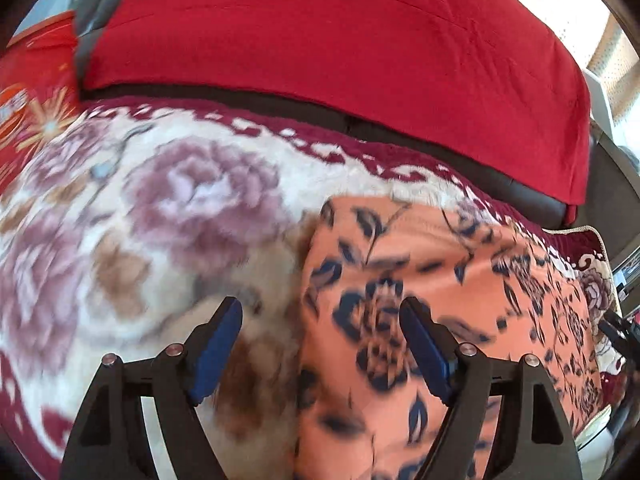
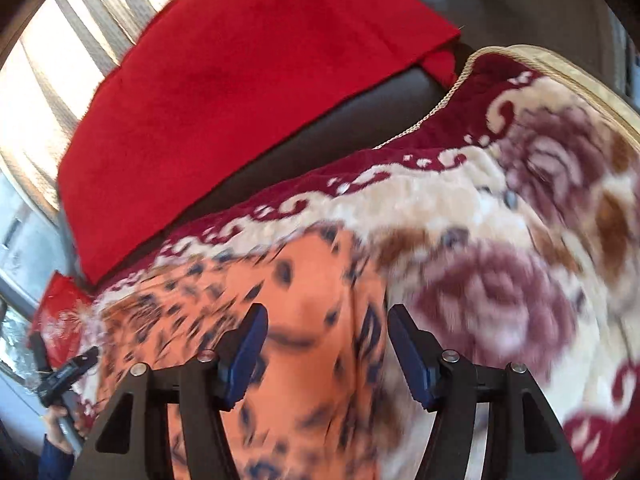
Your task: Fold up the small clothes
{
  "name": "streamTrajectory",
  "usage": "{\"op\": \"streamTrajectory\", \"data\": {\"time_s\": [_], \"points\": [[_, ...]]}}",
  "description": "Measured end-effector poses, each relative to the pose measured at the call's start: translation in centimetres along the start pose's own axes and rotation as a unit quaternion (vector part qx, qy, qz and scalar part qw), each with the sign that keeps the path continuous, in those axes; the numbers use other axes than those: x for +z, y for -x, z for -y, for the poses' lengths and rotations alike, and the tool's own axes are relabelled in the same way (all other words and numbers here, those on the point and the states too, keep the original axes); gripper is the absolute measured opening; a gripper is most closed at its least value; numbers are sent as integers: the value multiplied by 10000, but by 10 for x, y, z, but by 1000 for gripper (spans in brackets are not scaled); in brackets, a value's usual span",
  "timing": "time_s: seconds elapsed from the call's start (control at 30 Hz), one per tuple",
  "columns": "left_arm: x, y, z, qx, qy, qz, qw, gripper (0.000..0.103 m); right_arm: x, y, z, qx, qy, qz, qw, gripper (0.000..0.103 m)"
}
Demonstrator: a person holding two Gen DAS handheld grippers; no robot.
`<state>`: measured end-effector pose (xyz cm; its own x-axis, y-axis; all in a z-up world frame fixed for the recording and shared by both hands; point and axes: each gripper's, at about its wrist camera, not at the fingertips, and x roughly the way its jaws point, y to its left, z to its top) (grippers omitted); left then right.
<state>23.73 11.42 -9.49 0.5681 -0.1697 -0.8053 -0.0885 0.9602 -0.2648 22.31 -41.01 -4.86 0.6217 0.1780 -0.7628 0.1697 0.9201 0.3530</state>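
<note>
The orange flowered garment lies flat on the plush blanket, seemingly part-folded with folds probably left, while the left gripper and right gripper hang over it, fingers apart and empty.

The blanket looks plush and fuzzy; the orange garment is thin, smooth matt cloth (blurred, so perhaps slightly silky). The red cloth is matt, felt-like. The fingers carry blue rubbery-looking pads.
</note>
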Motion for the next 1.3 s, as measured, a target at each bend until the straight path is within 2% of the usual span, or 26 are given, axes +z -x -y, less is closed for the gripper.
{"op": "streamTrajectory", "data": {"time_s": [0.1,0.3,0.4,0.47,0.5,0.53,0.57,0.63,0.73,0.83,0.93,0.97,1.13,1.17,1.23,1.3], "points": [[14,-13,-3,-289,26,-131,9995,81,19,-27,8,41,-72,-222,9997,65],[33,-34,-13,-489,28,-50,9988,81,39,-63,5,251,293,-698,9968,63],[39,-39,-8,-546,-92,-61,9984,81,39,-76,2,109,481,-931,9944,32],[45,-45,-9,-573,-24,-69,9983,79,40,-77,-1,26,556,-894,9944,22],[48,-47,-10,-591,57,-47,9982,74,40,-76,-4,-17,600,-858,9945,17],[50,-49,-10,-570,64,-74,9983,35,40,-73,-8,-55,655,-813,9945,14],[53,-56,-9,-437,3,-258,9987,9,40,-70,-14,-122,749,-766,9942,14],[54,-56,-7,-397,-5,-251,9989,8,40,-61,-27,-218,946,-625,9933,12],[53,-23,7,-332,-298,283,9986,7,42,-26,-50,-335,1206,-118,9921,11],[48,30,22,-348,-537,911,9938,7,40,15,-72,-342,1417,331,9888,11],[38,95,36,-395,-759,1574,9838,7,31,71,-87,-223,1449,871,9854,11],[30,125,40,-408,-855,1870,9778,7,25,98,-90,-132,1395,1119,9838,11],[2,218,44,-423,-990,2663,9579,7,-5,200,-91,71,1209,2001,9723,11],[-8,239,44,-414,-1040,2859,9517,7,-13,219,-90,145,1182,2134,9697,11],[-24,260,42,-335,-1096,3062,9450,7,-31,252,-86,335,1151,2376,9639,11],[-41,276,38,-329,-1080,3121,9433,7,-50,272,-80,452,1102,2472,9616,11]]}}
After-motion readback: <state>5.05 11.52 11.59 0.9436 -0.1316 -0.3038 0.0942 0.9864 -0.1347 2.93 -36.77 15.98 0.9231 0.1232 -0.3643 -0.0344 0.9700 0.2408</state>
